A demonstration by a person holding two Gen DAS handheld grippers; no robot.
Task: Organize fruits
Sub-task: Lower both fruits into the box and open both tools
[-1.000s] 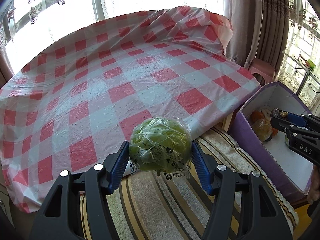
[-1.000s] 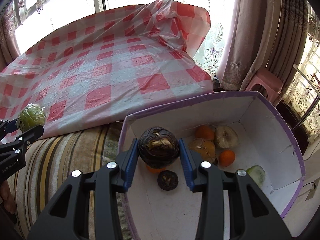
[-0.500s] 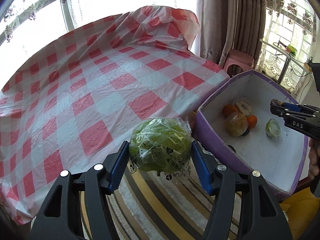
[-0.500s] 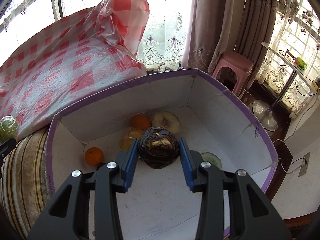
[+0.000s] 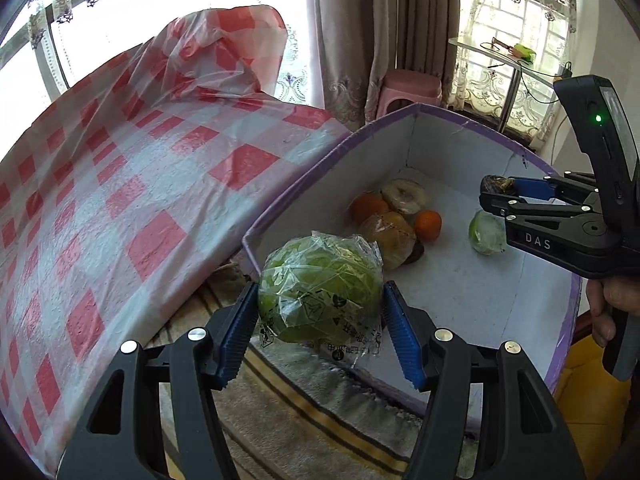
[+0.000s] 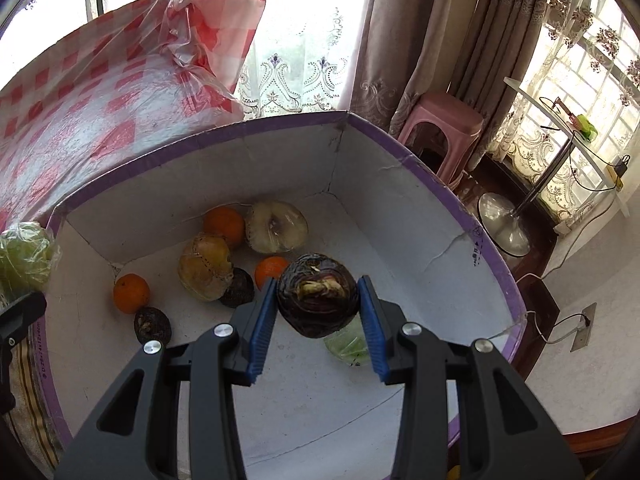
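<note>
The right gripper [image 6: 318, 312] is clamping a dark, wrinkled fruit [image 6: 317, 295] between its blue fingers [image 6: 262, 330], which are standing close together and pressing on both sides of it. That fruit is hanging inside the outline of the white box with the purple rim [image 6: 420, 164], above the box floor, with a pale green fruit [image 6: 348, 346] lying directly beneath it. Straight down is therefore not a clear drop; bare floor is lying nearer the fingers' own side.

The left gripper [image 5: 320, 320] is gripping a green fruit in a plastic bag [image 5: 320, 290], its fingers [image 5: 240, 328] partly spread and bearing on the wrap at either side. This load is hanging over the near left corner of the box [image 5: 416, 110], at the rim rather than over the floor, so in my judgement it must travel further right and forward before release.

The right hand is the better placed of the two. Oranges [image 6: 224, 226] and wrapped fruit [image 6: 206, 266] are clustering at the far left of the box floor.
</note>
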